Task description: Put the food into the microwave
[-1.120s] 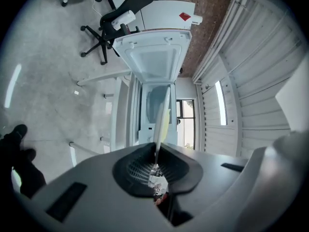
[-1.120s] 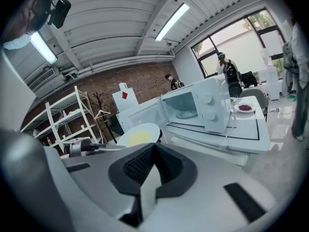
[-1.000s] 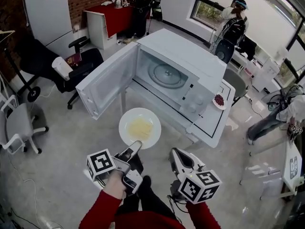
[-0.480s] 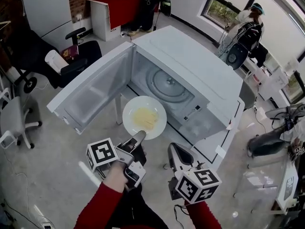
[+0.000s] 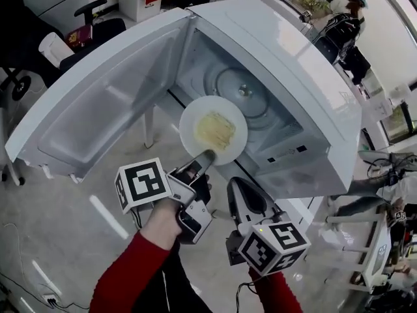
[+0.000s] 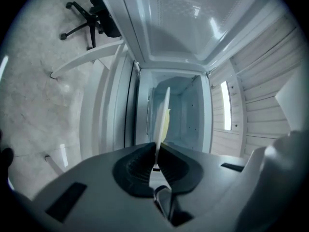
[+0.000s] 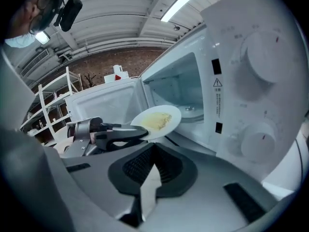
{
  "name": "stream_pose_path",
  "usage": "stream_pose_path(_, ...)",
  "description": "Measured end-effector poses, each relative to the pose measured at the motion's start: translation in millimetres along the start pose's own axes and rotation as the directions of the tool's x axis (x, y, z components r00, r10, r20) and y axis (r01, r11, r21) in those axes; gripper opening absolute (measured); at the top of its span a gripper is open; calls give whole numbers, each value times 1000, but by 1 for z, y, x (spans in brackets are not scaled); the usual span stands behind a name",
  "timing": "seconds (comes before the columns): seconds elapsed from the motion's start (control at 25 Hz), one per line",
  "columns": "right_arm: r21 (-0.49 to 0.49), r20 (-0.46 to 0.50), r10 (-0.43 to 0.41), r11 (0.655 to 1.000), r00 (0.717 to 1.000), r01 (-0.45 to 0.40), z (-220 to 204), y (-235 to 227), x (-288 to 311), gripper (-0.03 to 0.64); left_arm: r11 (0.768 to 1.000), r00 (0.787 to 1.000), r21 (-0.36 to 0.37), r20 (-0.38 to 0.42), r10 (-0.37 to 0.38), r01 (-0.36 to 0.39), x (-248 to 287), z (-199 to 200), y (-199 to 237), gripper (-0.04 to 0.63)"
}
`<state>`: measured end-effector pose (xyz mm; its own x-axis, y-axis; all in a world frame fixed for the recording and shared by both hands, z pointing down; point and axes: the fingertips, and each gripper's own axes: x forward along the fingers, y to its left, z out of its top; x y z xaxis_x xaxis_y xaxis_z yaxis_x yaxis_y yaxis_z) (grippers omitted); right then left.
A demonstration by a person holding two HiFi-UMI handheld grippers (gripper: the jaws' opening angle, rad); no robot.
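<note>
The white microwave (image 5: pixel 293 70) stands with its door (image 5: pixel 98 109) swung wide to the left and its glass turntable (image 5: pixel 251 90) bare. A white plate (image 5: pixel 214 130) with flat yellow food (image 5: pixel 216 129) hangs level at the mouth of the cavity. My left gripper (image 5: pixel 204 159) is shut on the plate's near rim. In the left gripper view the plate (image 6: pixel 163 112) shows edge-on between the pads, with the cavity behind it. My right gripper (image 5: pixel 240 191) trails to the right, below the control panel (image 7: pixel 251 91), shut and holding nothing. The right gripper view shows the plate (image 7: pixel 157 121) and the left gripper (image 7: pixel 141 132).
The open door juts far out to the left of the plate's path. The microwave sits on a white table (image 5: pixel 296 210). Office chairs (image 5: pixel 98 21) stand at the back left, and a person (image 5: pixel 345 15) stands at the back right.
Both grippers have moved forward to the microwave. The plate has gone from in front of the table to the cavity's opening. The microwave now fills much of the head view.
</note>
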<state>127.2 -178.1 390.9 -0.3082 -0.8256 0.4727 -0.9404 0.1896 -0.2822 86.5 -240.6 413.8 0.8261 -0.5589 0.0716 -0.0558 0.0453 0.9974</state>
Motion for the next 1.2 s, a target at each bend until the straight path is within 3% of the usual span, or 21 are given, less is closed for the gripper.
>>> stream_pose_path(0.36, 33, -23, -45, 998, 999, 45, 1, -23, 15, 14, 1000, 999, 0, -52, -7, 7, 62, 10, -10, 21)
stream_pose_path(0.64, 53, -10, -93, 994, 996, 93, 25, -25, 39, 14, 999, 995, 39, -104, 7, -3, 105, 42, -31, 21)
stream_pose_path(0.88, 27, -21, -115, 993, 993, 115, 35, -27, 41, 14, 998, 989, 62, -148, 25, -16, 127, 54, -34, 21)
stream_pose_path(1.2, 13, -39, -149, 989, 988, 150, 38, -32, 48, 14, 998, 979, 38, -196, 53, -47, 146, 61, -19, 21)
